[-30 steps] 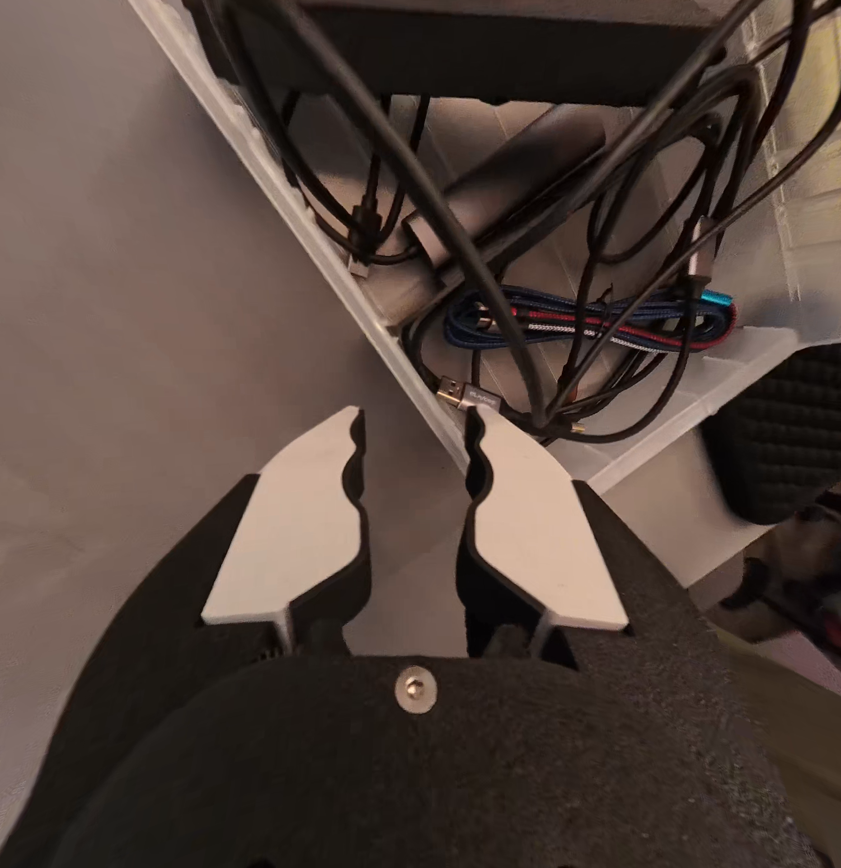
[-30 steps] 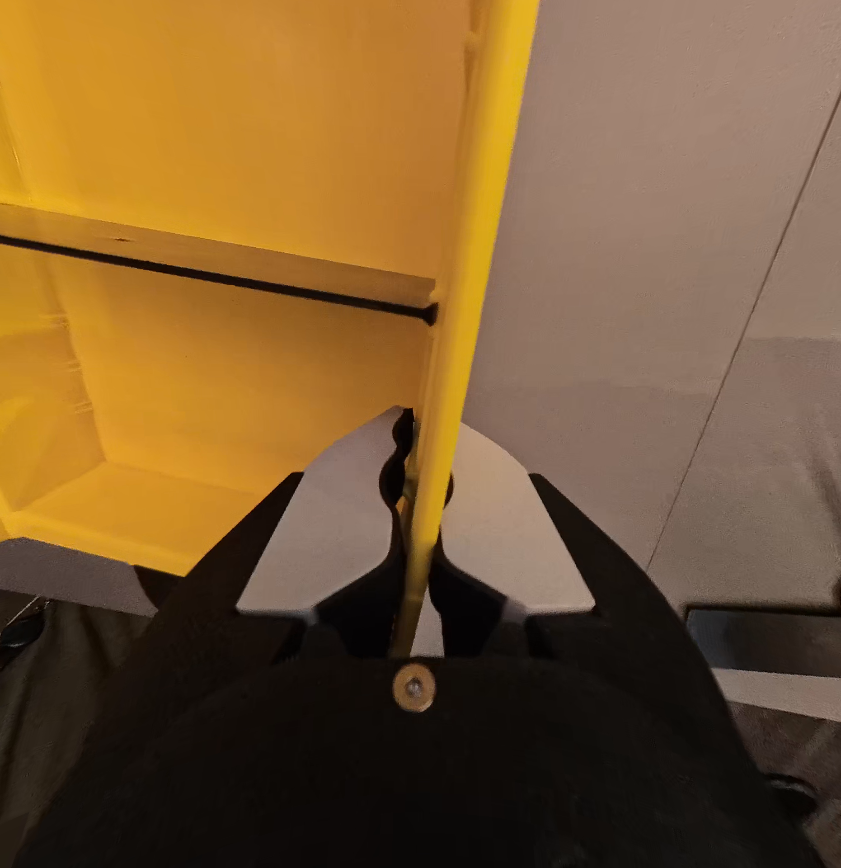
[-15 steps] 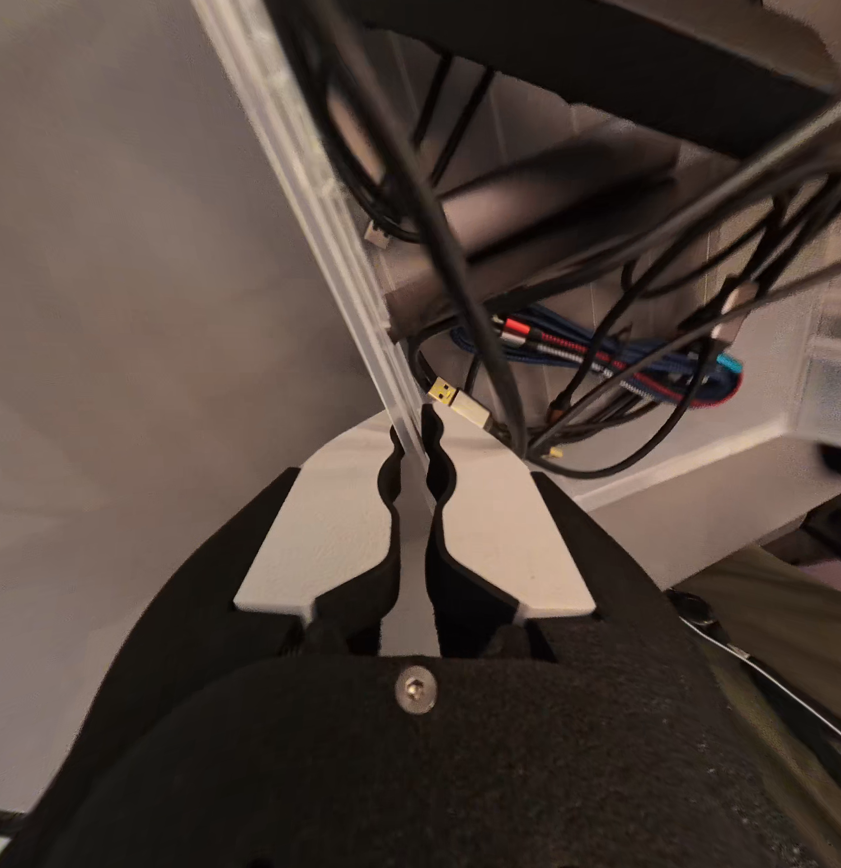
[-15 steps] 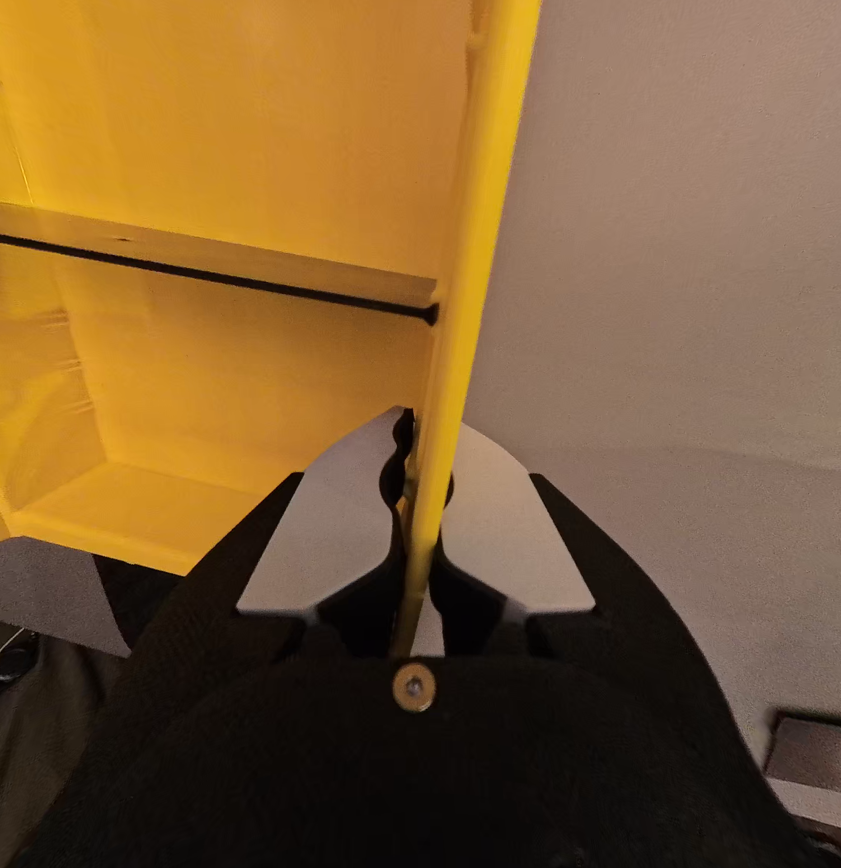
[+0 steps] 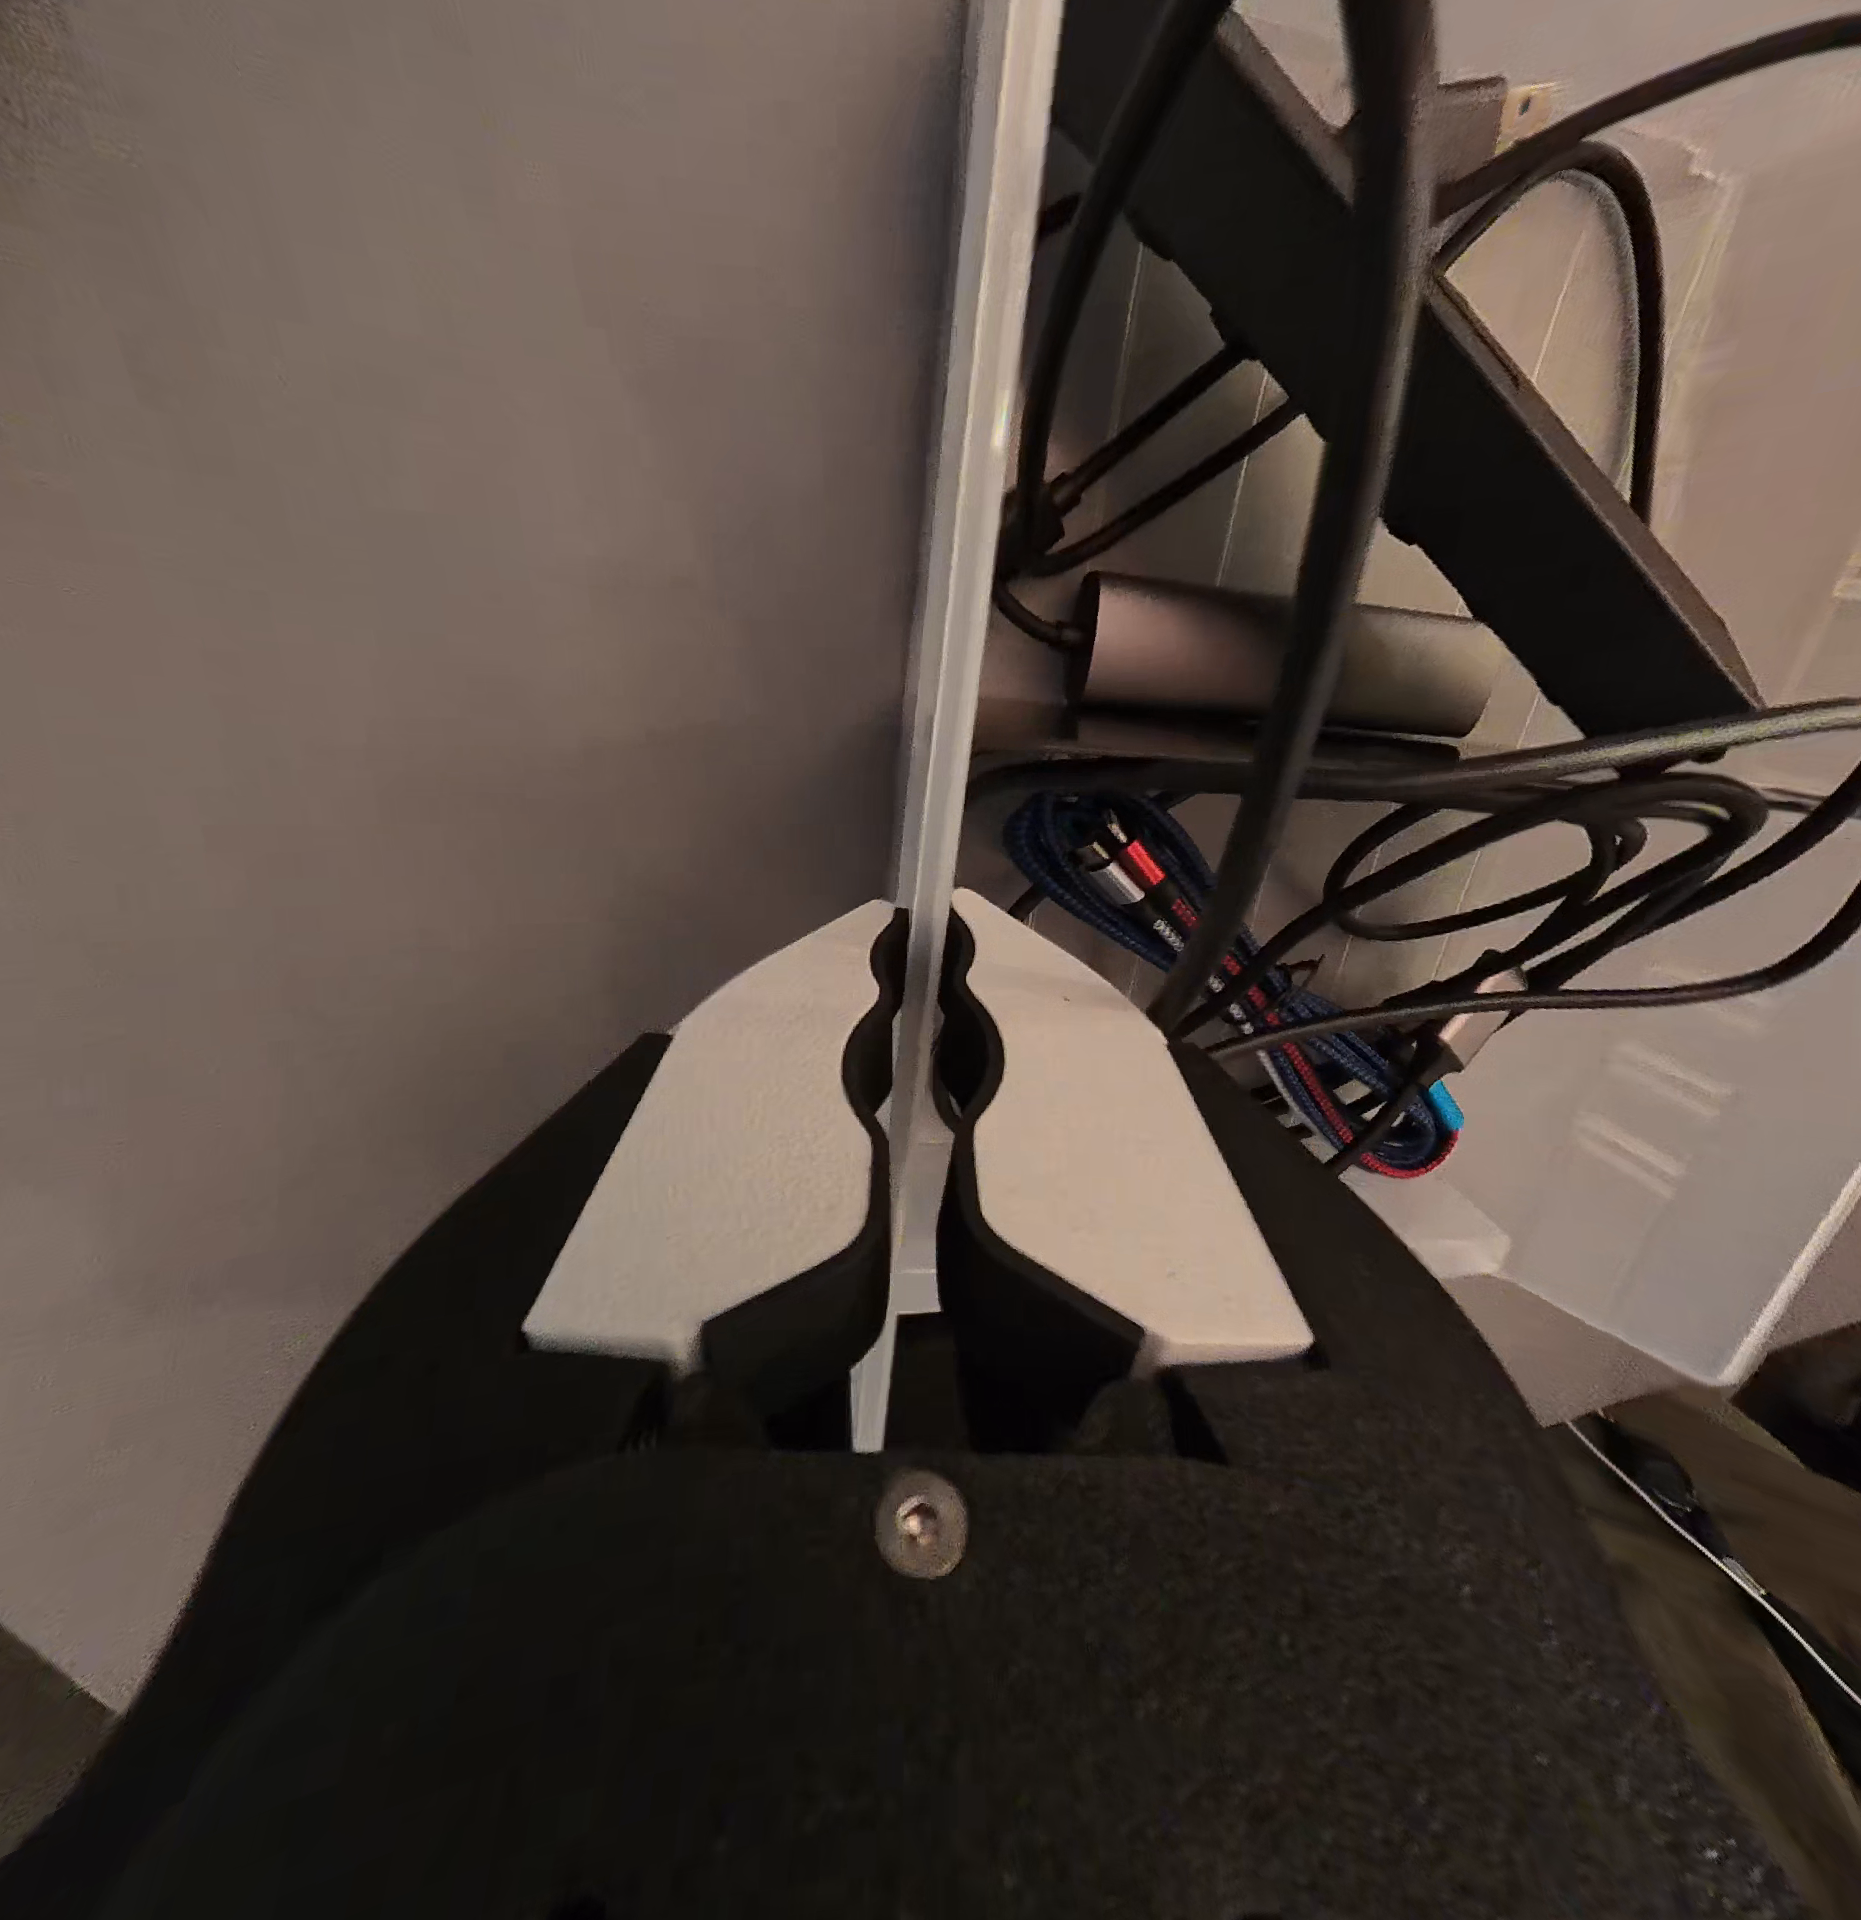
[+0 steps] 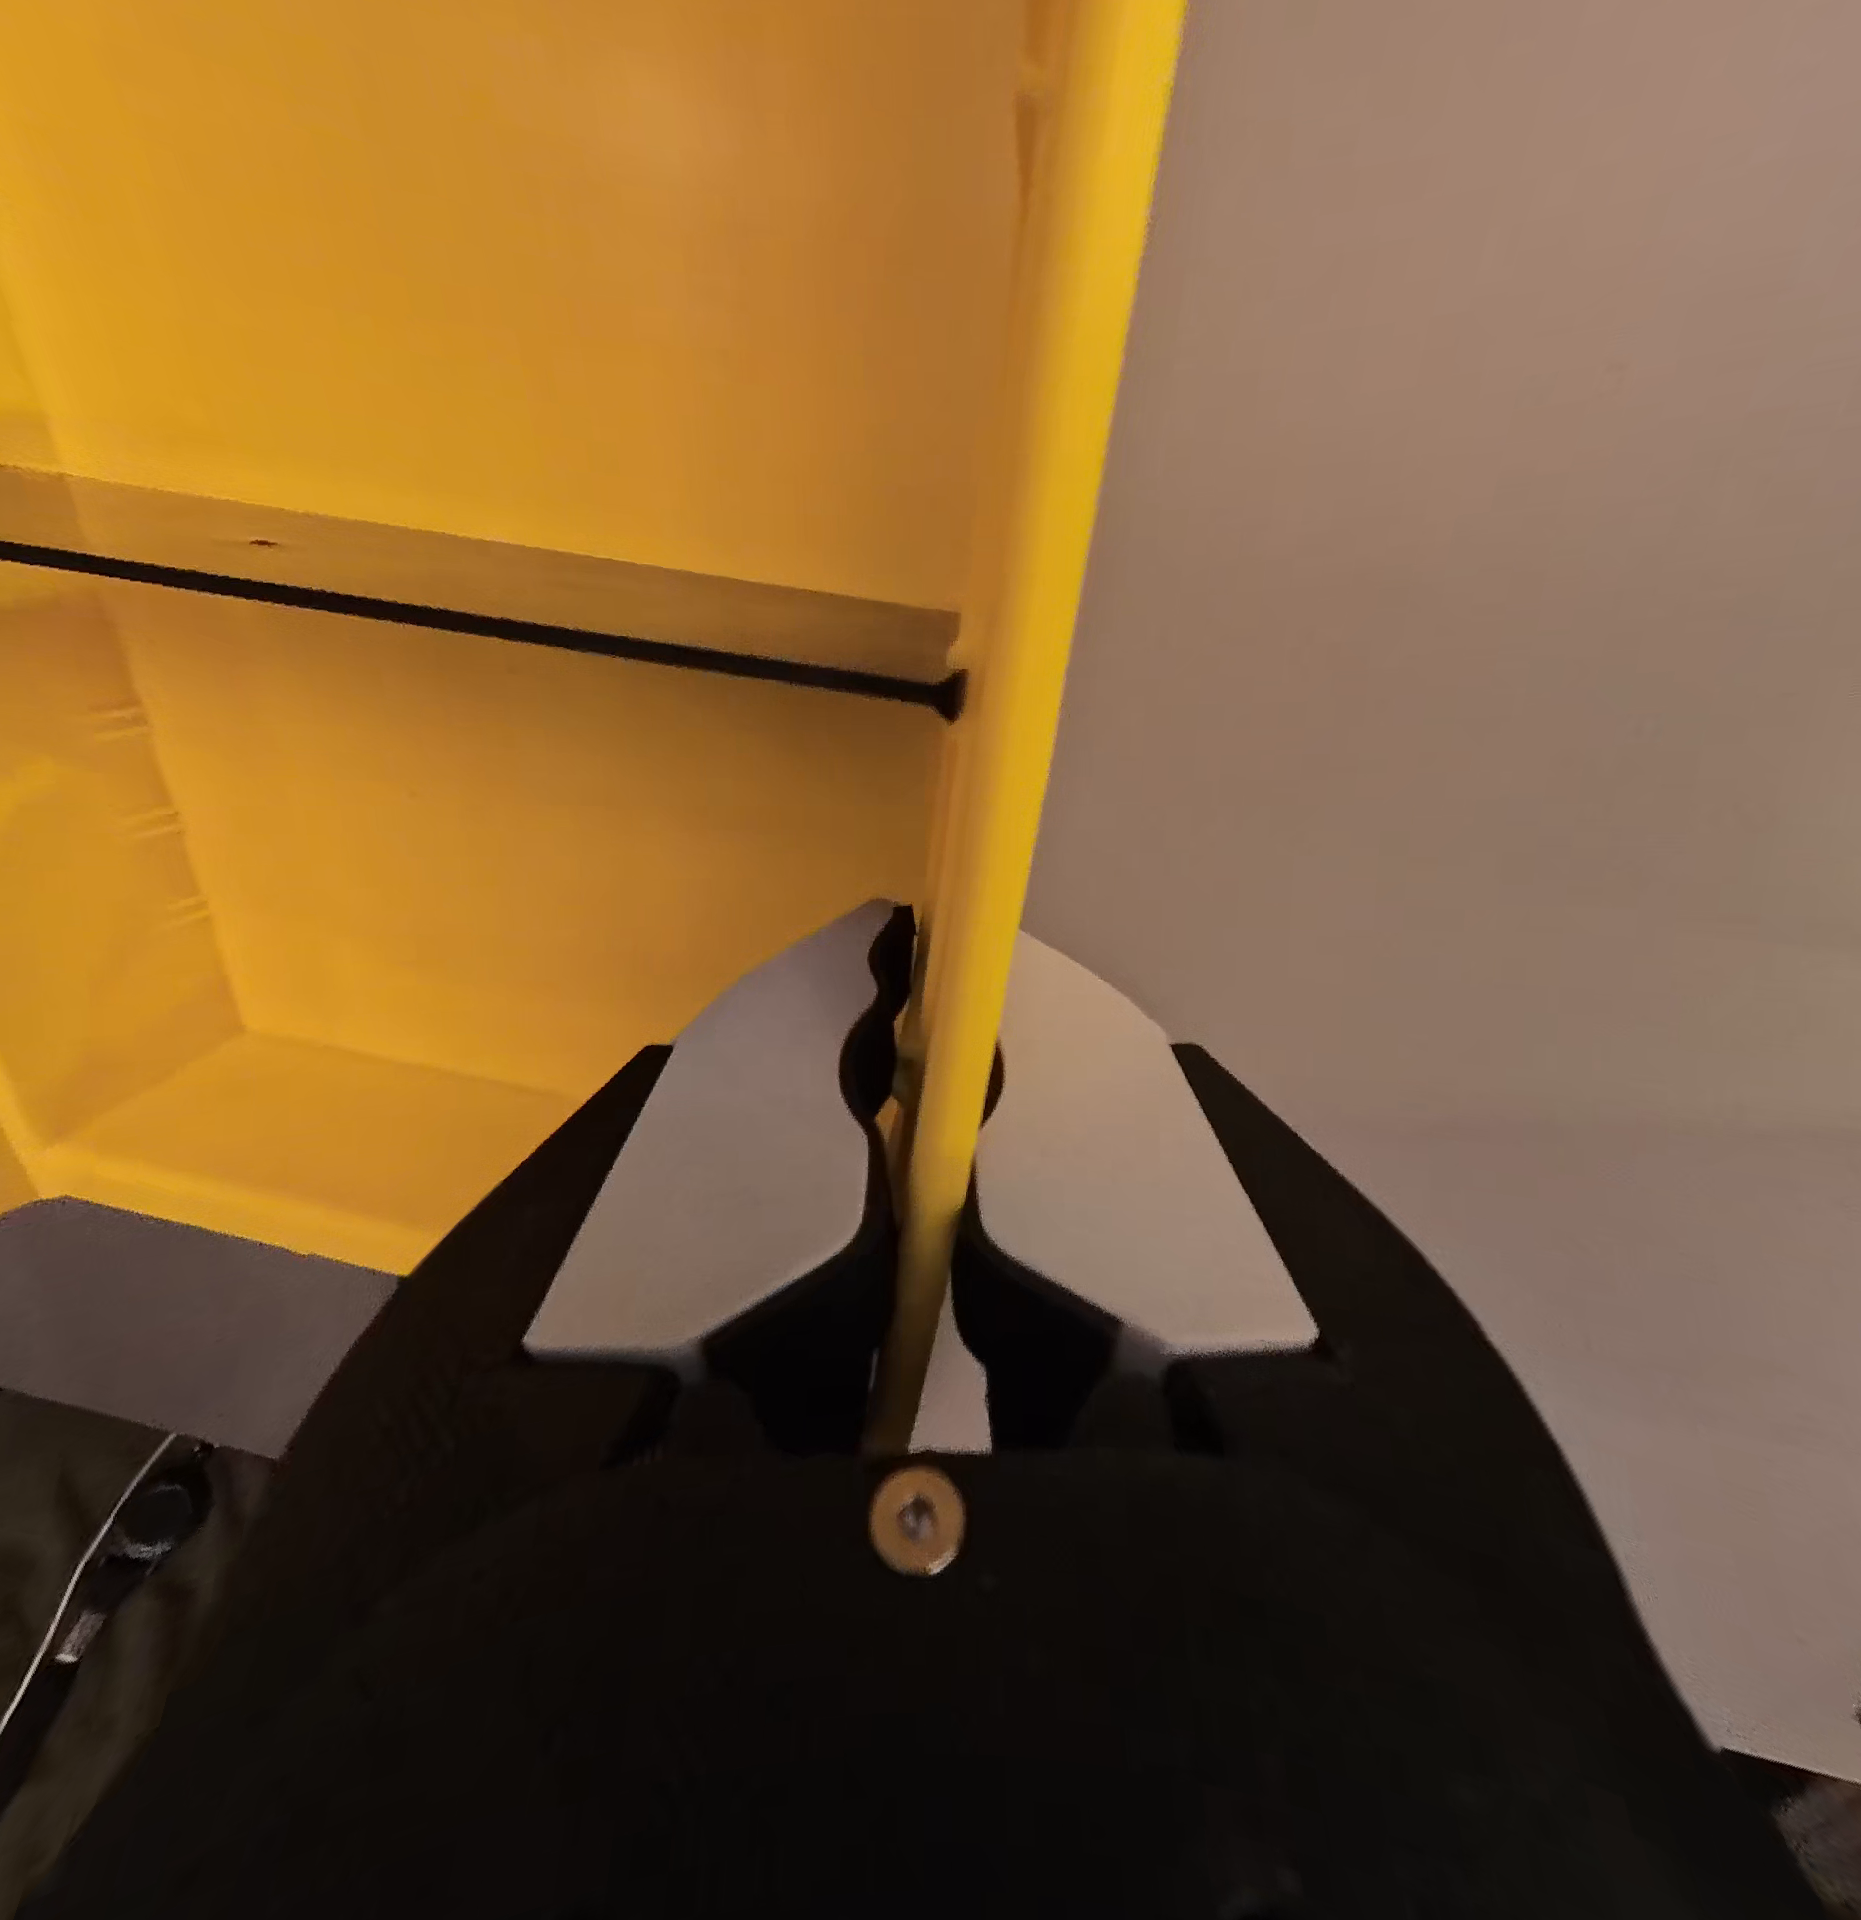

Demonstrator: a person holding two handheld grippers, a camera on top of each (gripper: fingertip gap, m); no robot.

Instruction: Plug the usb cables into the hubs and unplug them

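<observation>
My left gripper (image 5: 918, 935) is shut on the rim of a clear plastic bin (image 5: 967, 540), which runs upright through the jaws. Inside the bin lie a grey USB hub (image 5: 1196, 665), several black cables (image 5: 1310, 582) and a blue-and-red braided cable bundle (image 5: 1310, 1049). A long dark bar-shaped hub (image 5: 1528, 416) crosses the bin diagonally. My right gripper (image 6: 941, 925) is shut on the side wall of a yellow bin (image 6: 1071, 499). The yellow bin's inside shows a divider with a thin black line (image 6: 469, 623) along it.
A pale tabletop (image 5: 438, 520) lies to the left of the clear bin. The same pale surface (image 6: 1477, 727) lies right of the yellow bin. A person's olive clothing (image 5: 1757, 1558) and a thin wire show at the lower right of the left wrist view. My right fingertips sit around 60 centimetres from my left ones.
My left gripper went from open beside the clear bin to shut on its rim, and the bin now stands upright in view. My right gripper keeps its hold on the yellow bin wall; the background shifted.
</observation>
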